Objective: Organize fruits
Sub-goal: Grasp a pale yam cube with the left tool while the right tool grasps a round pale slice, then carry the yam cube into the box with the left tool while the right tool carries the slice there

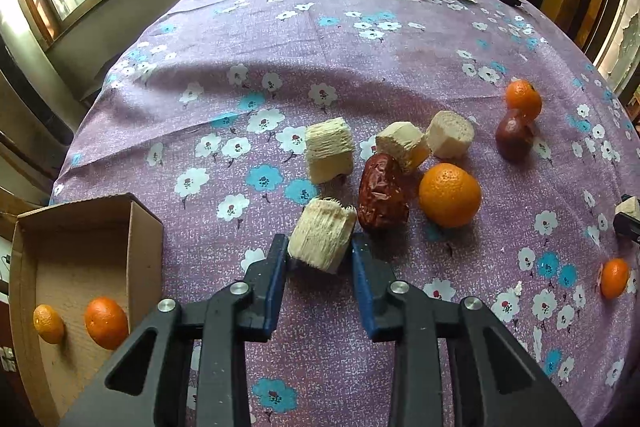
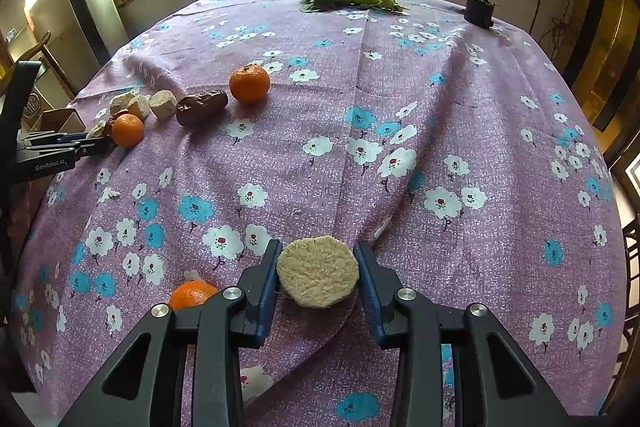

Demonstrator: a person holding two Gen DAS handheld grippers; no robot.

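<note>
My left gripper (image 1: 320, 247) is shut on a pale fibrous cane piece (image 1: 322, 241), its blue pads pressed on both sides. Just beyond lie a wrinkled red date (image 1: 382, 197), a mandarin (image 1: 450, 195) and three more cane pieces (image 1: 329, 151). Farther right are another mandarin (image 1: 523, 99) and a dark date (image 1: 514, 135). My right gripper (image 2: 318, 255) is shut on a round-faced cane piece (image 2: 318, 273) low over the cloth. A mandarin (image 2: 192, 294) sits just left of its left finger. The left gripper (image 2: 92, 143) shows at the far left by the fruit cluster.
A cardboard box (image 1: 146, 247) at the table's near left corner holds two mandarins (image 1: 106, 323). Green leaves (image 2: 352, 1) and a small dark object (image 2: 480, 9) lie at the far edge. The flowered purple cloth (image 2: 440, 107) is wrinkled in the middle.
</note>
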